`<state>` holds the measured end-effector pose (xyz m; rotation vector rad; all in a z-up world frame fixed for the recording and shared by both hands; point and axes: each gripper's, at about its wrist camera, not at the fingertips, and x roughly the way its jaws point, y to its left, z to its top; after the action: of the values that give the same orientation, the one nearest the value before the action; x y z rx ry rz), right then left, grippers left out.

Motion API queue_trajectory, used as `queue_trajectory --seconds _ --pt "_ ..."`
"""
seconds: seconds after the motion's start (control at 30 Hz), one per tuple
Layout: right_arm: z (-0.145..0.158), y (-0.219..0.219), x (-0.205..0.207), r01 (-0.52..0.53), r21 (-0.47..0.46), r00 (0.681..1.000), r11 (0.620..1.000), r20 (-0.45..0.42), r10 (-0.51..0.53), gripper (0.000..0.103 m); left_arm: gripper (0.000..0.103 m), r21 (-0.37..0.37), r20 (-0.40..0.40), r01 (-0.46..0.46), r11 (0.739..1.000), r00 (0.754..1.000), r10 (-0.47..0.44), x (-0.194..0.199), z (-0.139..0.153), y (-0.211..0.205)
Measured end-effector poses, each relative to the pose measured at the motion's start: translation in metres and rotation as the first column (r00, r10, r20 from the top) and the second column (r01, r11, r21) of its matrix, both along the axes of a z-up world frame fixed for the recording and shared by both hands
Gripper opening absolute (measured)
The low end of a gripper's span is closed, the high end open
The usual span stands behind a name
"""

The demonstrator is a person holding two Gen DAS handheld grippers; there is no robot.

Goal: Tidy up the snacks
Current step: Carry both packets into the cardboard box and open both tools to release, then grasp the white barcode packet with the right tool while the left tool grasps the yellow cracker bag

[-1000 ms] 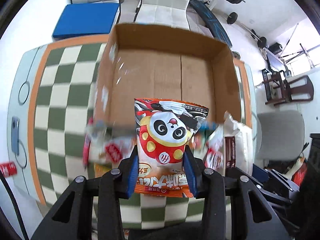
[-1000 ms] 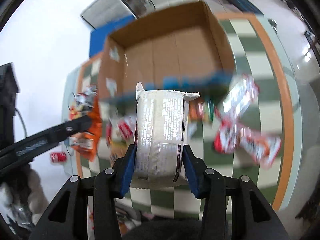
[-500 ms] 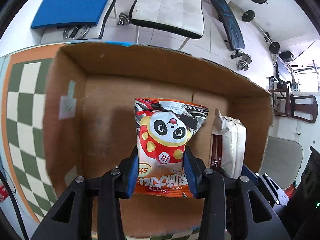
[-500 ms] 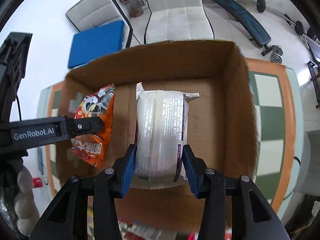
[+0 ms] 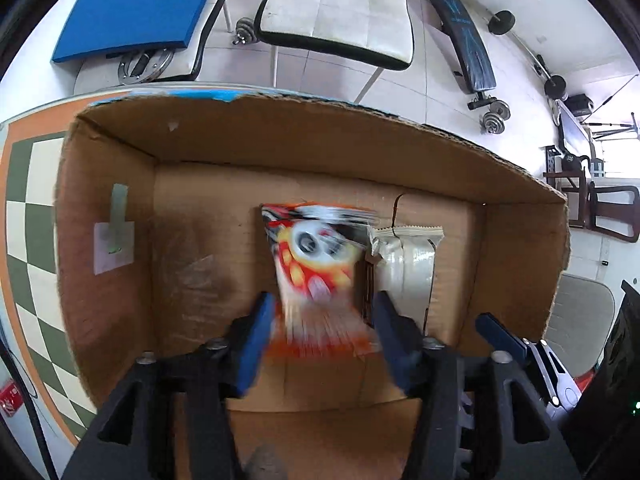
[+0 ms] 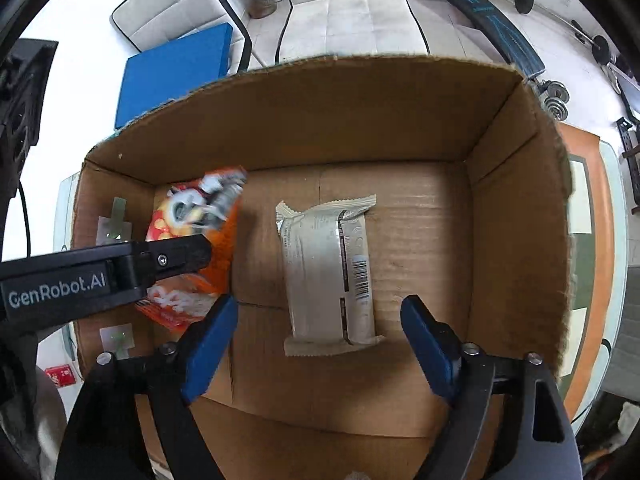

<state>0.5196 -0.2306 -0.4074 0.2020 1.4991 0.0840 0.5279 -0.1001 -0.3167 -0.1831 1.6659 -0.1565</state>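
Both grippers hang over an open cardboard box. My left gripper is open; the orange panda snack bag is blurred between its spread fingers, dropping free toward the box floor. The bag also shows in the right wrist view, partly behind the left gripper's arm. My right gripper is open wide and empty. The white snack pack lies flat on the box floor between its fingers, and shows beside the panda bag in the left wrist view.
The box stands on a green-and-white checked table with an orange border. Beyond the table are a blue cushion, a white chair, and a weight bench with dumbbells. A small red item lies at the left.
Both grippers have opened over the box. The white pack has dropped to the box floor; the panda bag has left the left fingers and is falling.
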Motion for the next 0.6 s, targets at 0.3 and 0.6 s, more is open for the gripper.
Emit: queue_trajectory --seconds 0.3,0.6 --pt "0.037 -0.001 -0.034 0.004 -0.029 1.0 1.0 0.031 -0.003 0.09 0.084 0.027 0.086 0.041 0.999 0.995 -0.043 -0.037 0.048 0.013" --pt "0.102 0.01 -0.102 -0.037 0.001 0.982 0.999 0.183 0.036 0.095 0.084 0.08 0.427 0.041 0.996 0.901 -0.071 -0.116 0.139 0.03"
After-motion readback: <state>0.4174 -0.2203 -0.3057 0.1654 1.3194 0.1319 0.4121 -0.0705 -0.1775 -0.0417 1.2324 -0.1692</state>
